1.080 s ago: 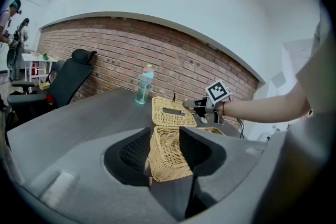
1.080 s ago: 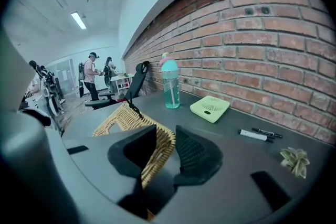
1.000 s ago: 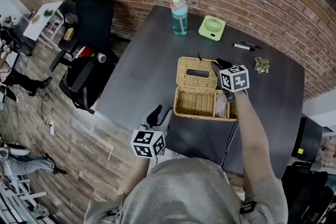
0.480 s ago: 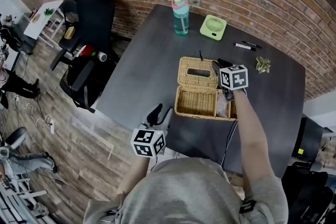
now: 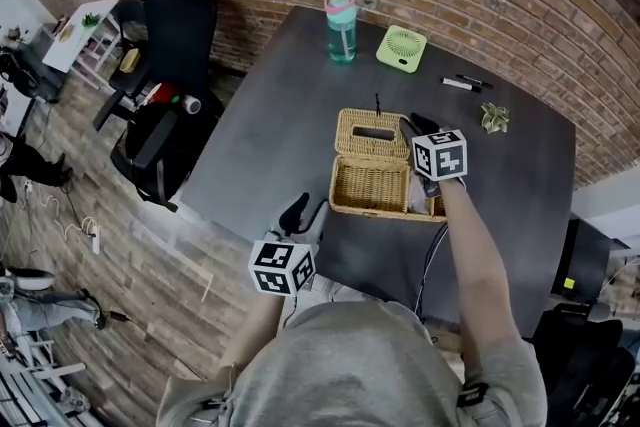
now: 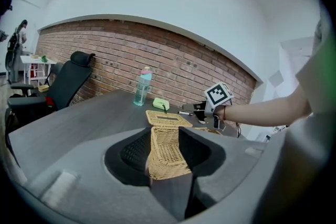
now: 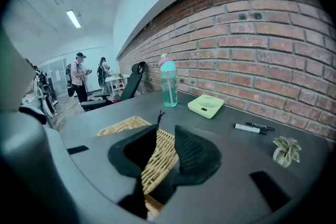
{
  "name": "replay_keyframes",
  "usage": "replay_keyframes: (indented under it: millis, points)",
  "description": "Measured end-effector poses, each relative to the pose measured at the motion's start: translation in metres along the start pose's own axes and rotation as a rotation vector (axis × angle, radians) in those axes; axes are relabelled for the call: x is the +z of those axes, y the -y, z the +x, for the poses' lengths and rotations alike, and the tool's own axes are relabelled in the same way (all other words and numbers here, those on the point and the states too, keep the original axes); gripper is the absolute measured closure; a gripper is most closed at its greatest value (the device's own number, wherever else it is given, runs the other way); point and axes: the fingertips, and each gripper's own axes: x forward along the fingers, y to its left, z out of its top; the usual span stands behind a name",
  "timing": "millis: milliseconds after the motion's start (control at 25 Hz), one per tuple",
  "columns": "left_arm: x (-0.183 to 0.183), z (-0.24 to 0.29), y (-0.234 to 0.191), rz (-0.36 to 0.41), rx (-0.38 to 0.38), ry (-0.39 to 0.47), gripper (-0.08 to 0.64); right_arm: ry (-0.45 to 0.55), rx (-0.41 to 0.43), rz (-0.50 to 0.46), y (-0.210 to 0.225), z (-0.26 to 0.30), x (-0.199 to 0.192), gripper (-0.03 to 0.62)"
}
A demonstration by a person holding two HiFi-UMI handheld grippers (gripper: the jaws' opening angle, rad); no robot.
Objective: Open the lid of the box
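The wicker box (image 5: 372,187) stands mid-table with its top uncovered. Its wicker lid (image 5: 374,134) is swung back behind it. My right gripper (image 5: 410,128) is at the lid's right edge. In the right gripper view the lid (image 7: 157,157) runs between the jaws, and my right gripper (image 7: 165,136) is shut on it. My left gripper (image 5: 303,213) hovers open at the table's front edge, a little short of the box's near left corner. In the left gripper view the box wall (image 6: 165,155) shows through the gap of my left gripper (image 6: 165,136).
A teal bottle (image 5: 340,27), a green fan (image 5: 401,48), two markers (image 5: 465,83) and a folded paper ornament (image 5: 495,118) sit at the back of the dark table (image 5: 270,125). A black cable (image 5: 430,260) trails off the front edge. An office chair (image 5: 180,25) stands to the left.
Almost nothing has moved. The right gripper stays at the lid's right edge and the left gripper holds its place. The whole view has shifted slightly.
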Motion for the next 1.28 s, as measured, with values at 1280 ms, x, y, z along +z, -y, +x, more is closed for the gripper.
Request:
replay_keyframes:
  millis: [1280]
  points:
    - [-0.047,-0.140,0.089,0.084,-0.022,0.097,0.528,0.293,0.042,0.049,-0.201,-0.253,-0.079,0.589]
